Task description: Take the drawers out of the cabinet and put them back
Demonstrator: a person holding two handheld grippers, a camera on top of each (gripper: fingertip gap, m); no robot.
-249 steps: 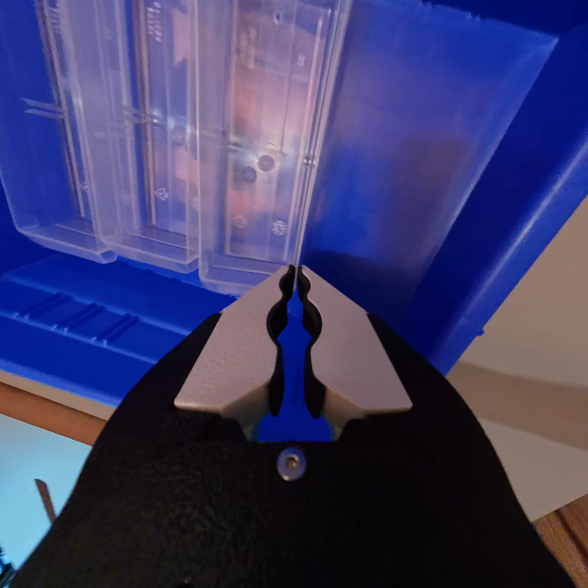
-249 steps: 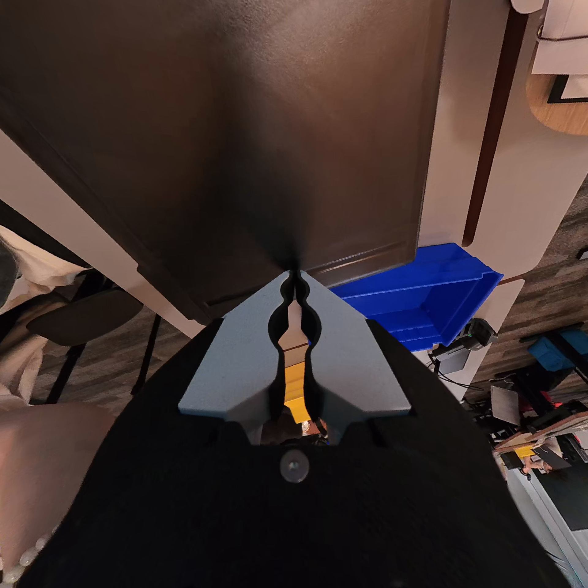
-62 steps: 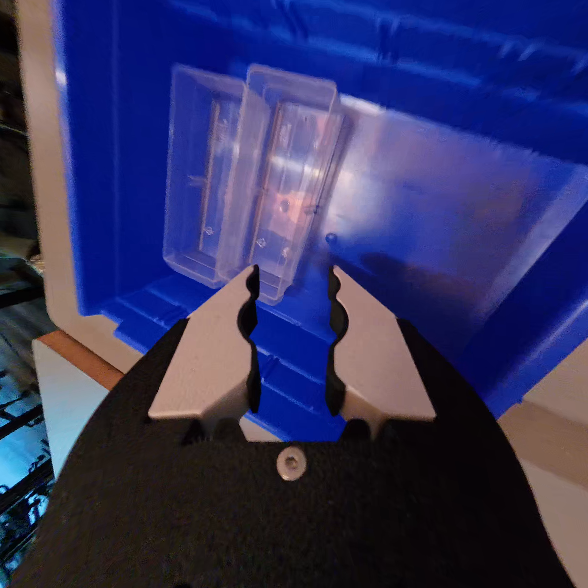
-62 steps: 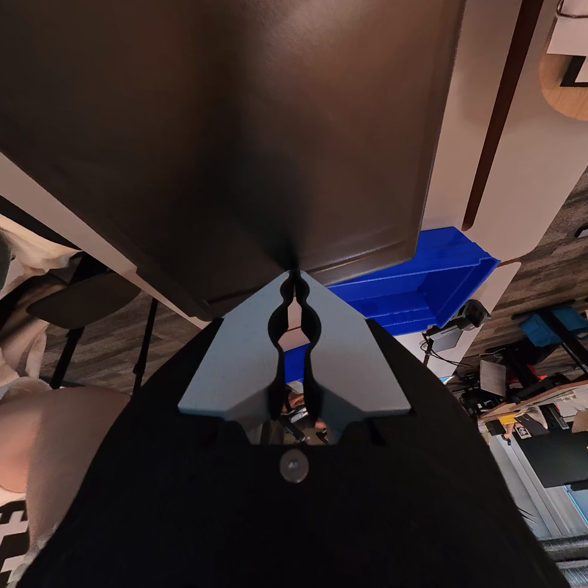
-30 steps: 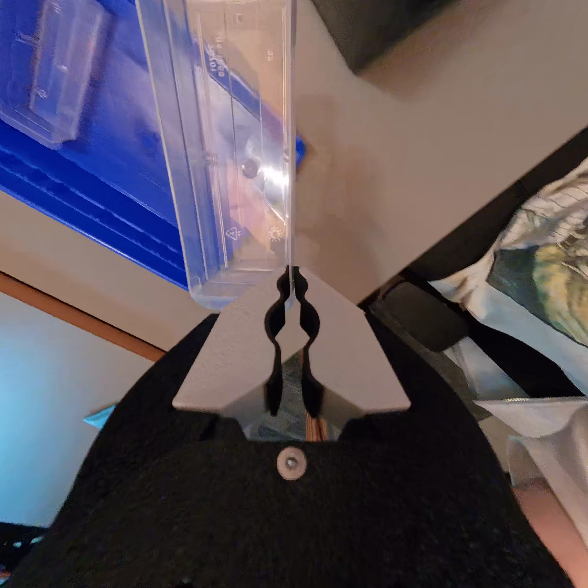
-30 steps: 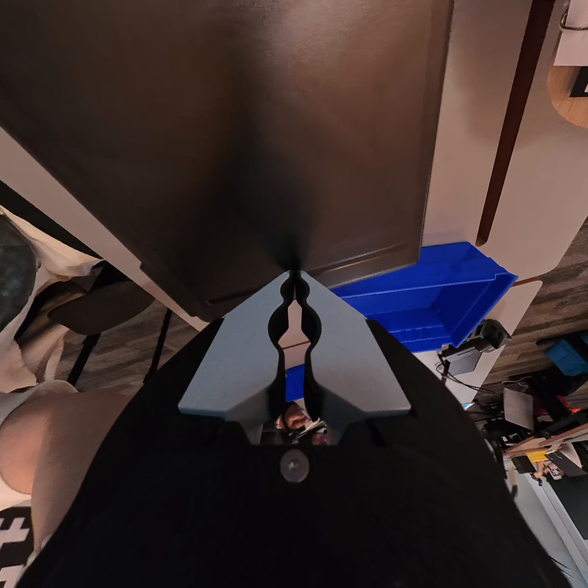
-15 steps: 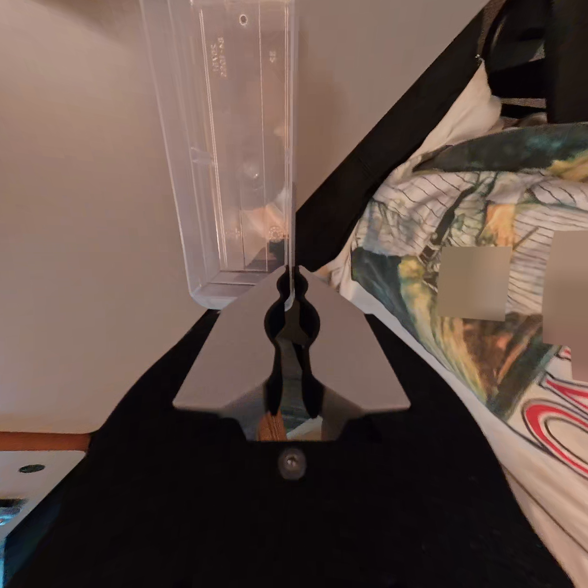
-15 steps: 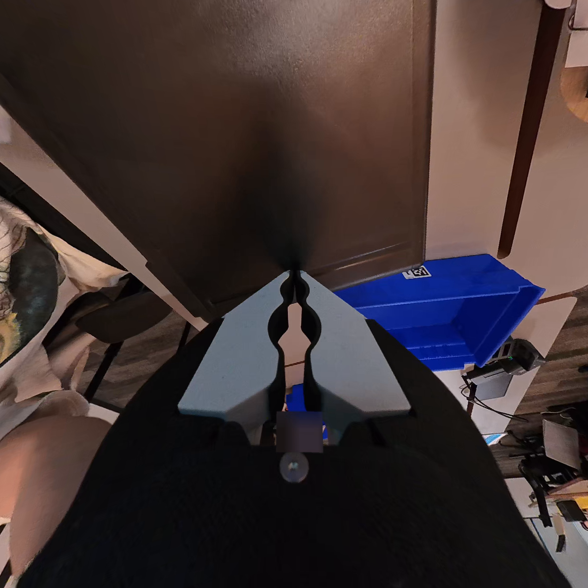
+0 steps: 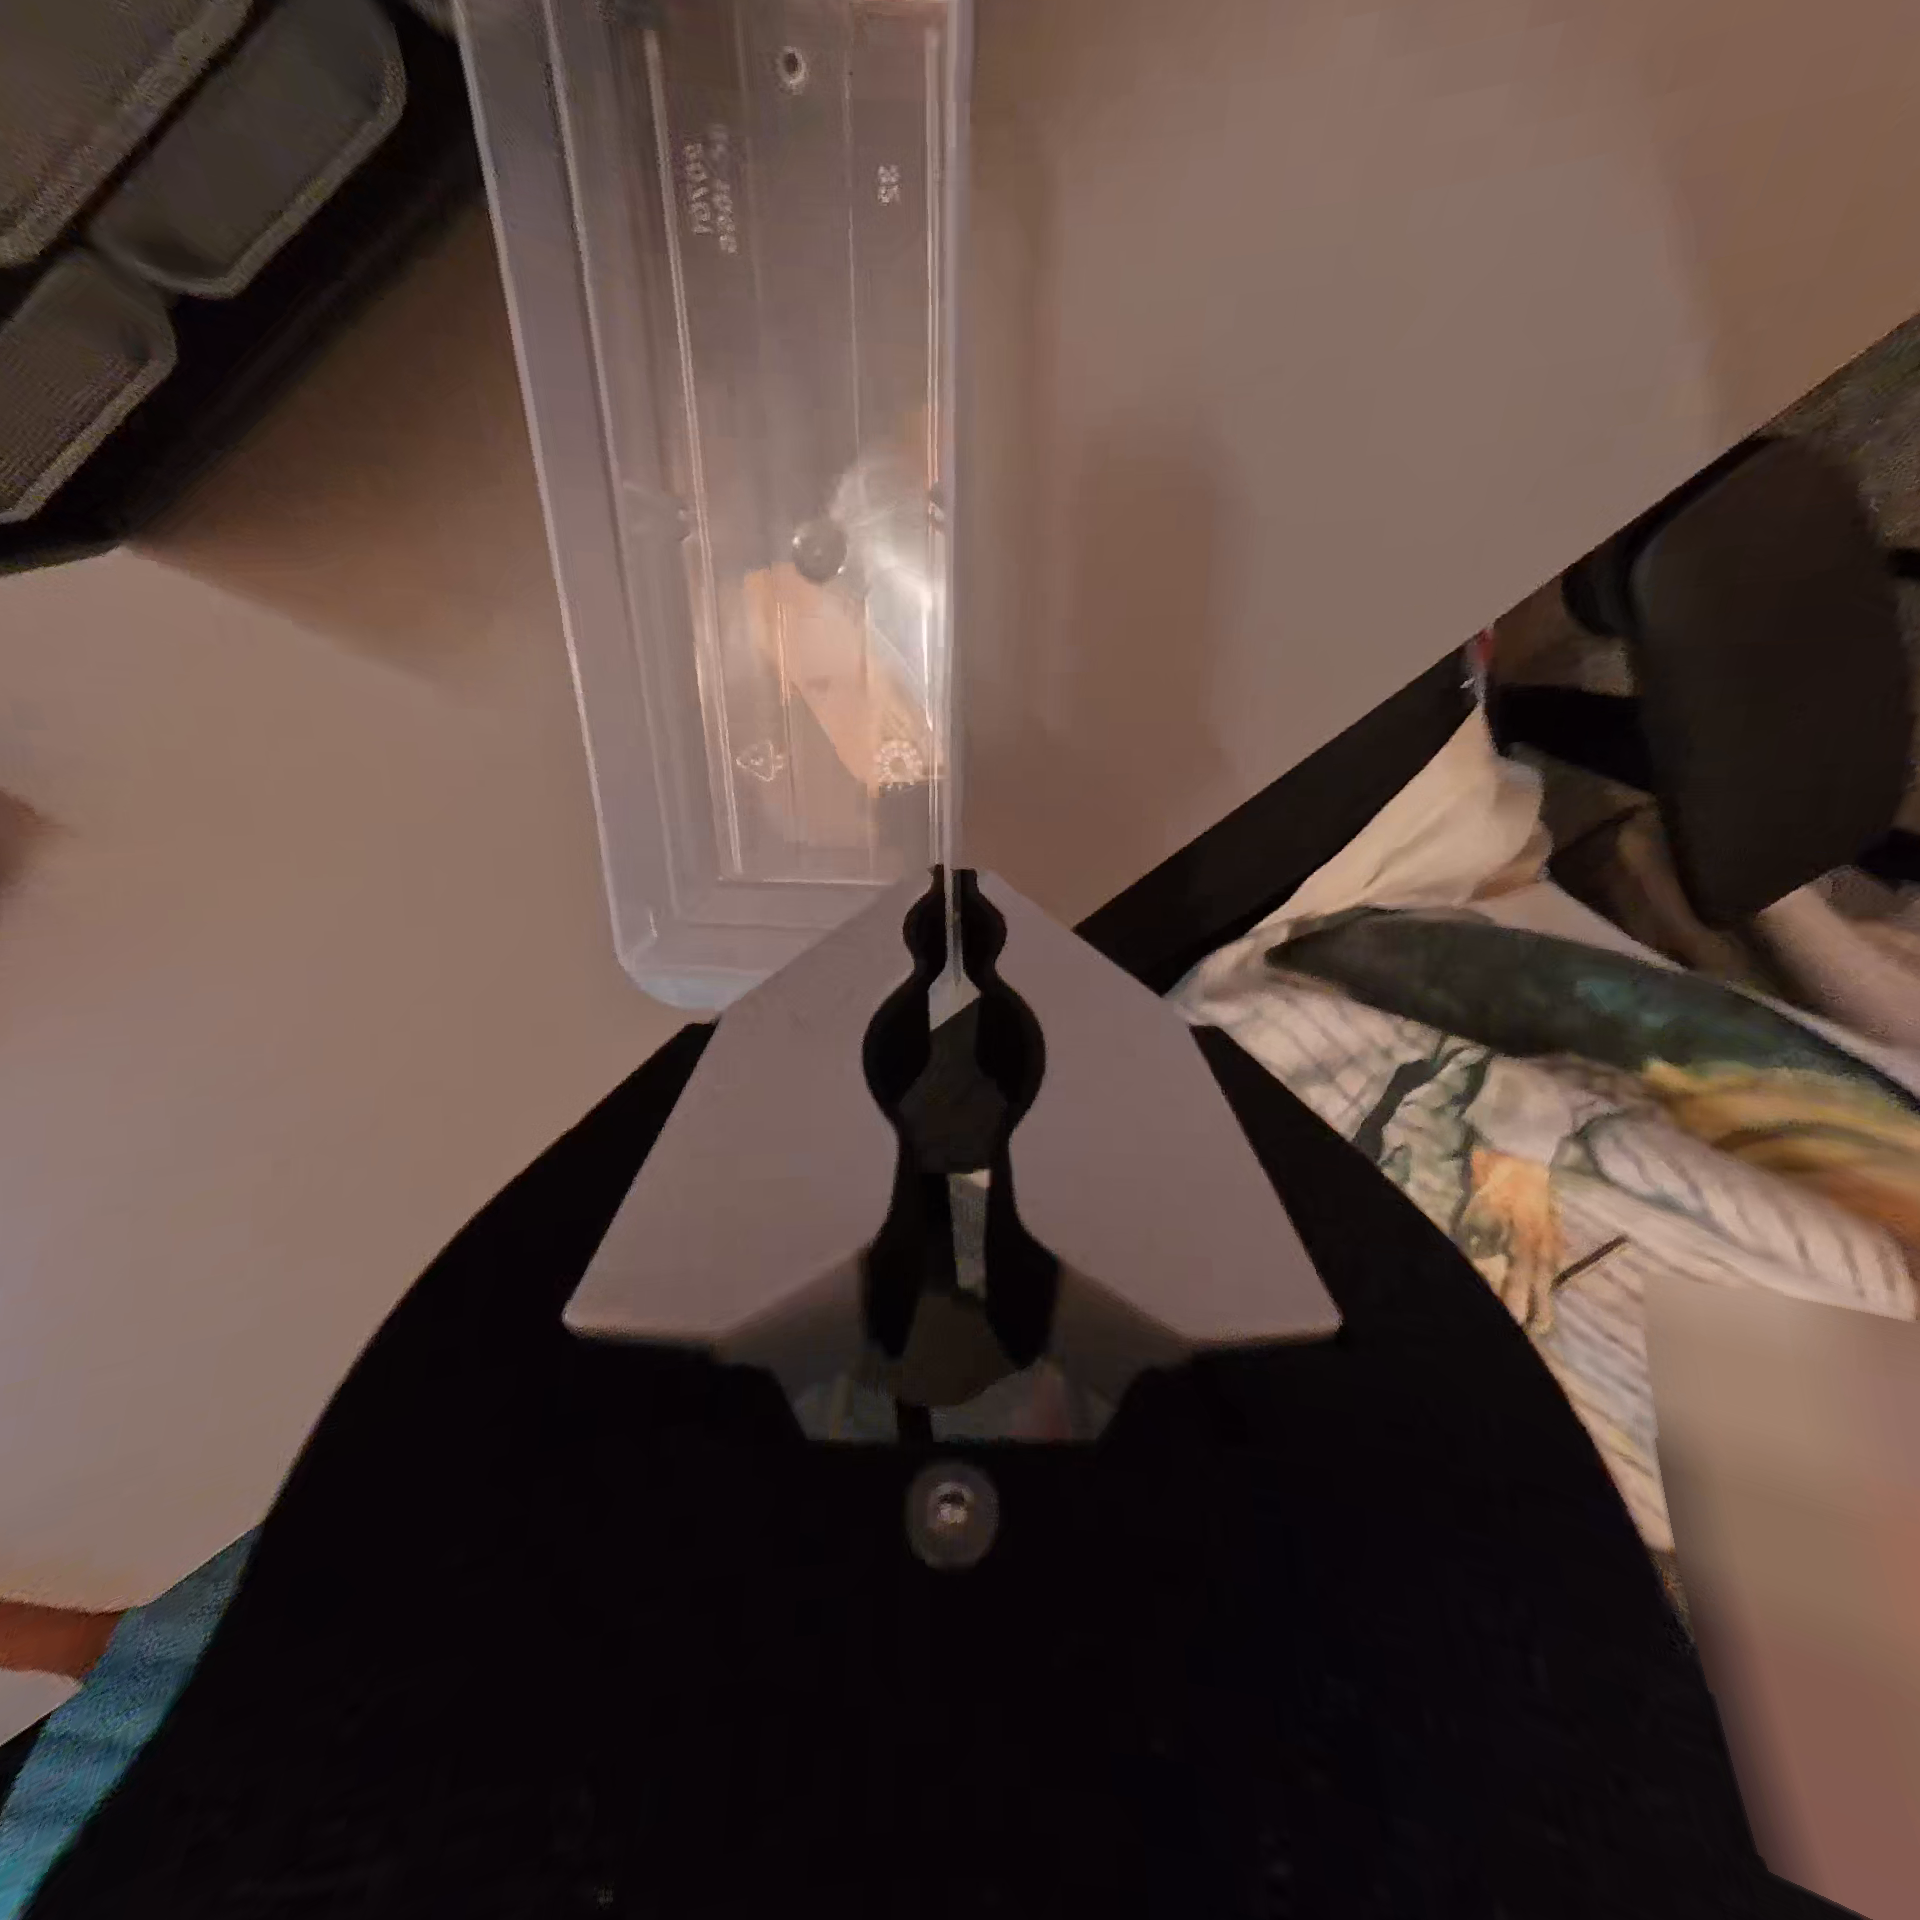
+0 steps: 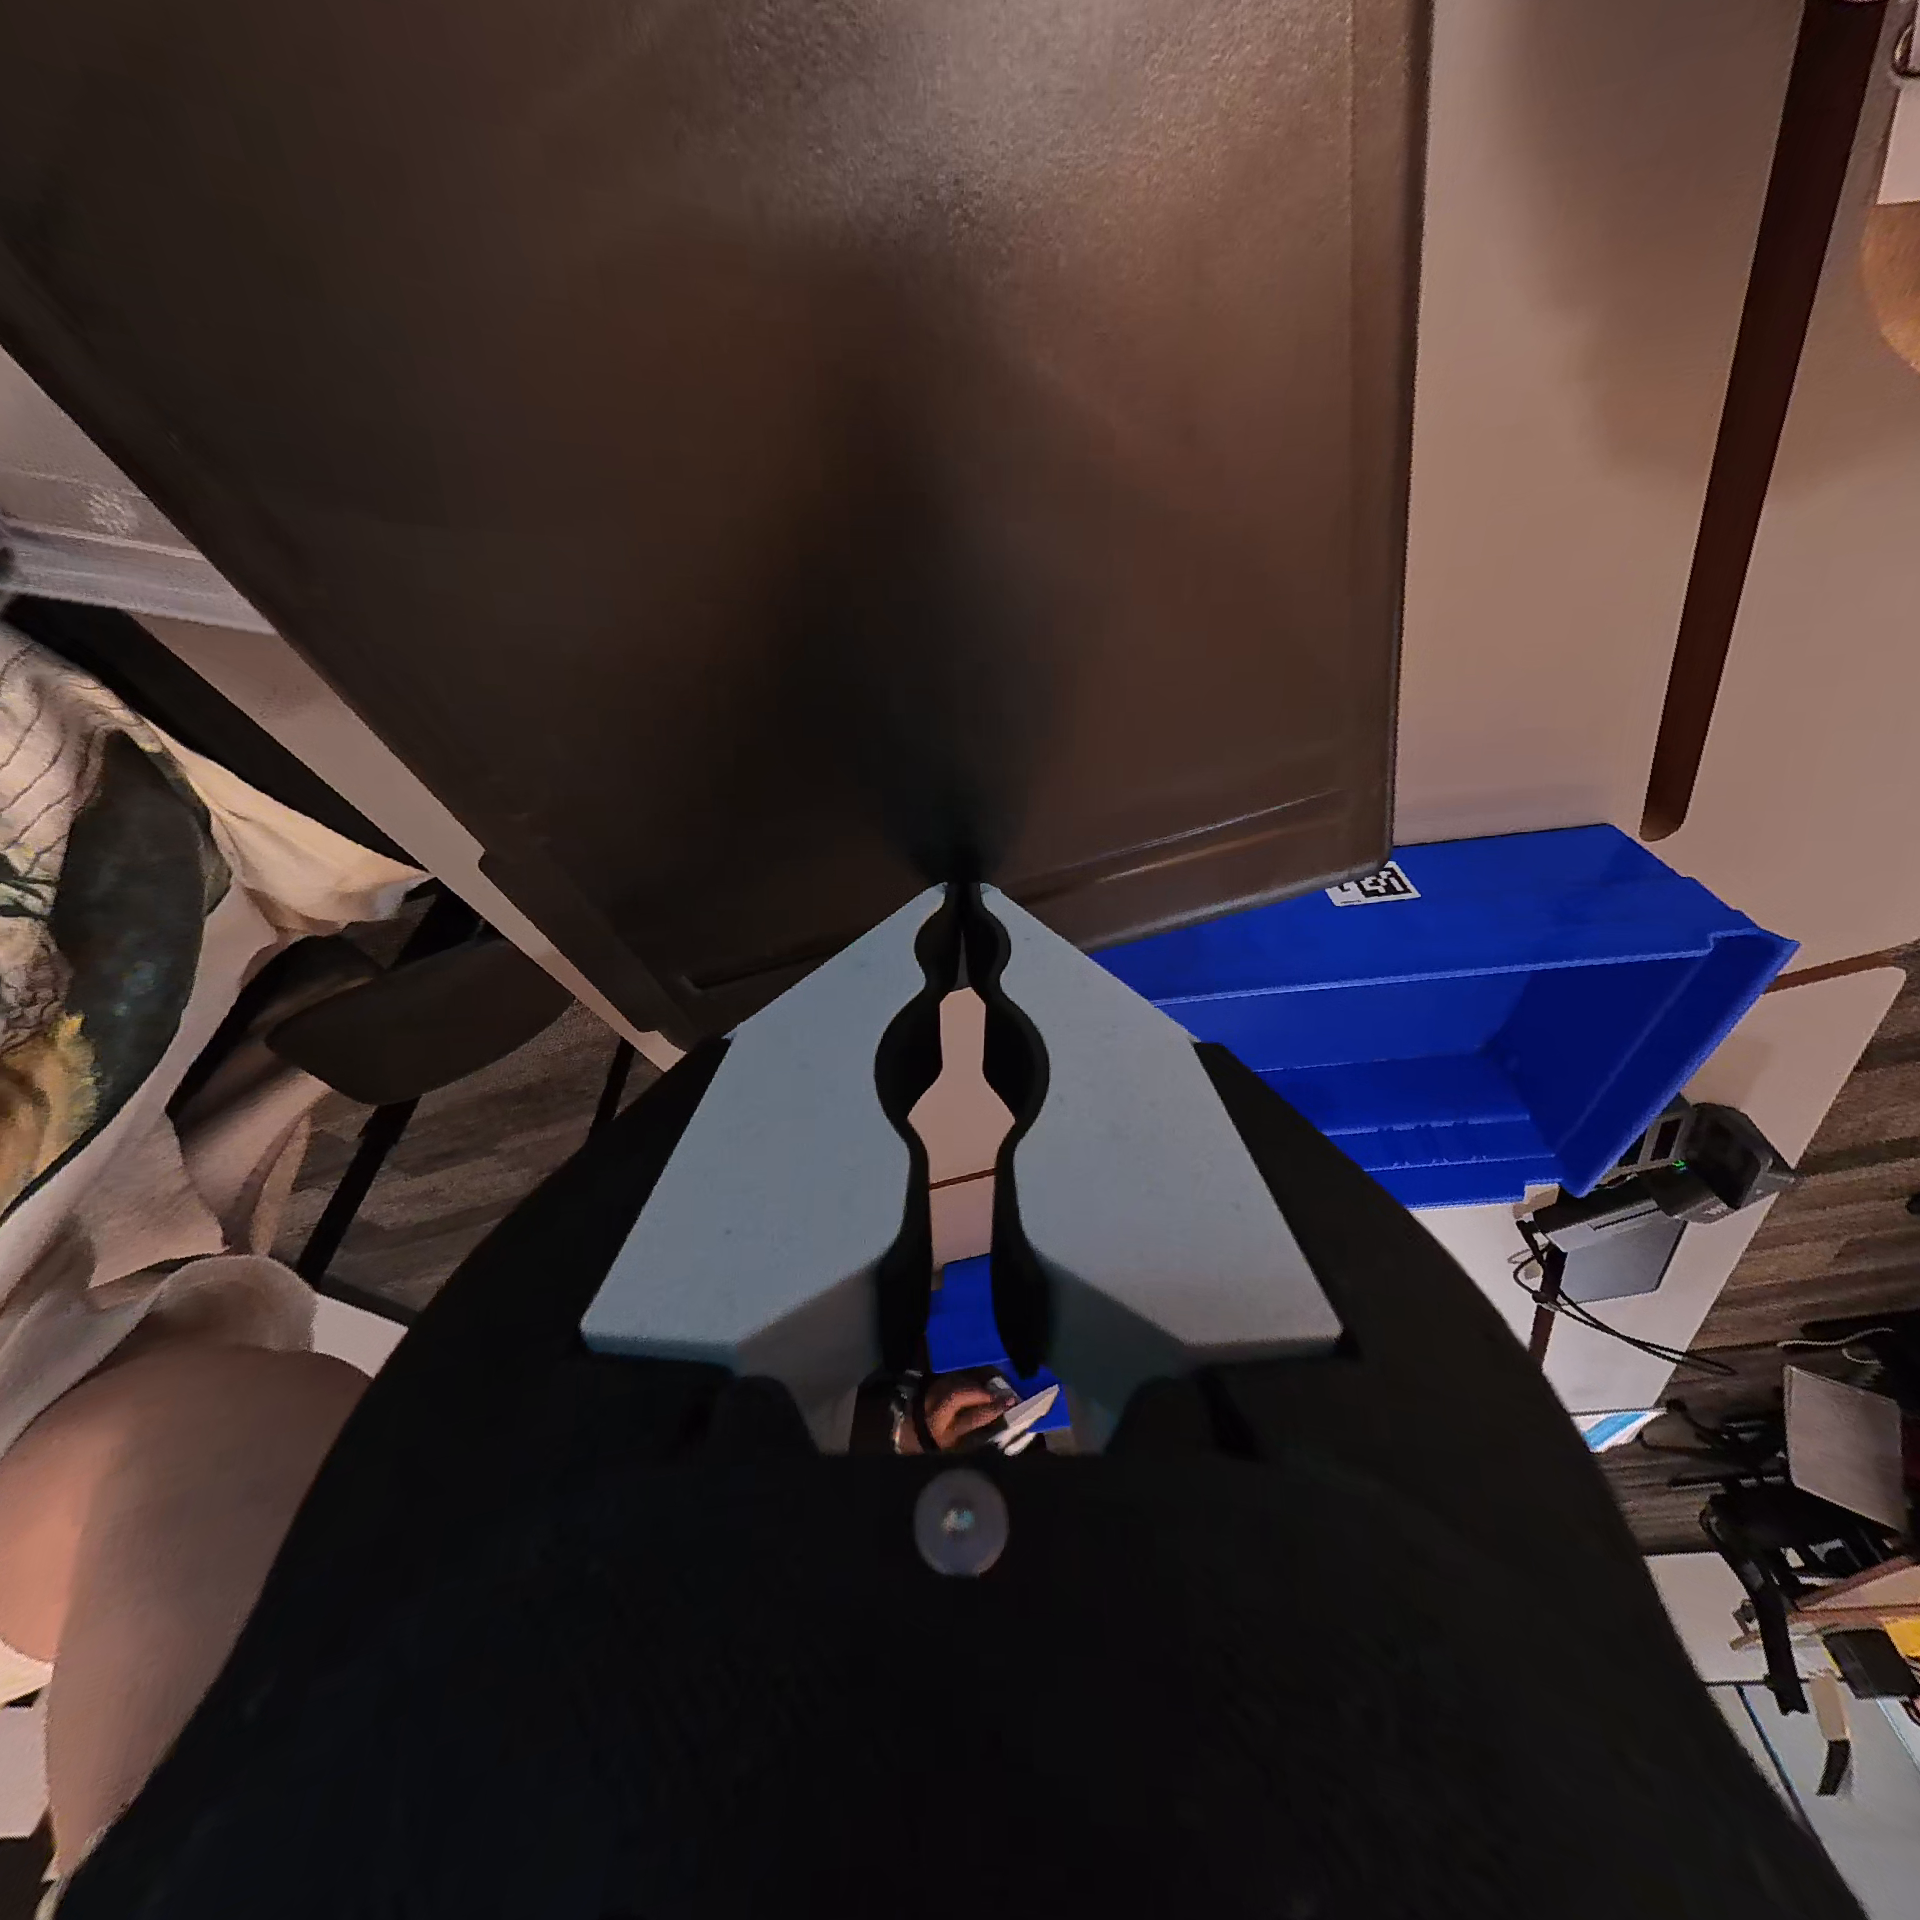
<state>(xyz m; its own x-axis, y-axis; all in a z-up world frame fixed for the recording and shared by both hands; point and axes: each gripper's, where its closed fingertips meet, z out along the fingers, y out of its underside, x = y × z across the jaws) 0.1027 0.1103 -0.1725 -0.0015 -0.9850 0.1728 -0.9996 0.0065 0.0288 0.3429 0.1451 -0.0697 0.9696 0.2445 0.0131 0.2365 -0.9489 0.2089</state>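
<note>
My left gripper (image 9: 951, 883) is shut on the thin side wall of a clear plastic drawer (image 9: 748, 468), which it holds lengthwise above the beige table (image 9: 260, 935). The dark cabinet's front (image 9: 156, 208), with grey drawer fronts, shows at the upper left of the left wrist view, just left of the drawer's far end. My right gripper (image 10: 961, 899) is shut on the near edge of the dark cabinet's flat outer panel (image 10: 779, 416), which fills the upper half of the right wrist view.
A blue bin (image 10: 1455, 1039) sits on the white table behind the cabinet, right of my right gripper. A person's printed shirt (image 9: 1558, 1091) and a bare arm (image 10: 156, 1507) are close by. A dark chair (image 10: 416, 1018) and office clutter lie beyond the table.
My left gripper closed on a clear drawer in the blue bin and carried it away across the table; the cabinet front now shows at the upper left. My right gripper stayed shut on the cabinet.
</note>
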